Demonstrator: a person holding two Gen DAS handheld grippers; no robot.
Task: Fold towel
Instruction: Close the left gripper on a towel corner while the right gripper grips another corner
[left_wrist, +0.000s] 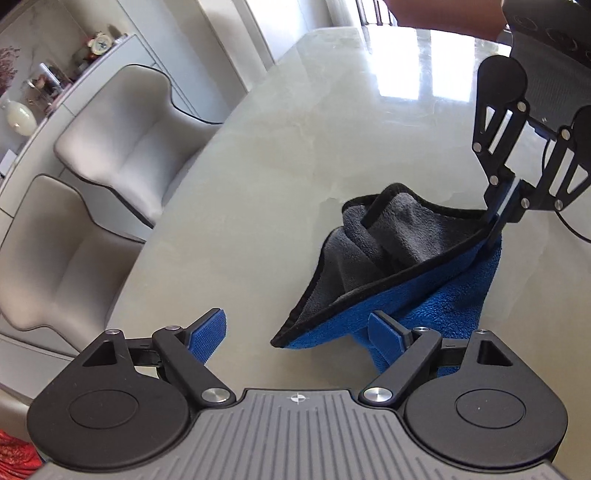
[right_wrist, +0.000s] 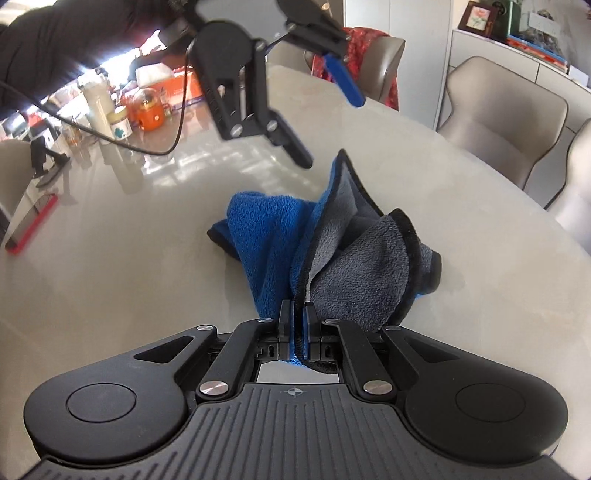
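A towel (left_wrist: 443, 295), blue on one side, grey on the other and edged in black, lies crumpled on the pale glossy table (left_wrist: 295, 147). My right gripper (left_wrist: 493, 225) is shut on one corner of it and holds that corner up off the table. In the right wrist view the same towel (right_wrist: 258, 229) fans out from the right gripper (right_wrist: 298, 306), whose pads pinch the fabric. My left gripper (left_wrist: 295, 314) is open just in front of the towel's low near corner, with its right finger beside the blue fabric. It hangs open above the towel's far side (right_wrist: 332, 132).
Two beige chairs (left_wrist: 129, 140) (left_wrist: 55, 258) stand along the table's left edge. More chairs (right_wrist: 498, 118) sit at the far side, one draped with a red cloth (right_wrist: 354, 40). Jars, a bottle (right_wrist: 98, 103), a cable and a red-edged flat object (right_wrist: 33, 225) crowd the table's far left.
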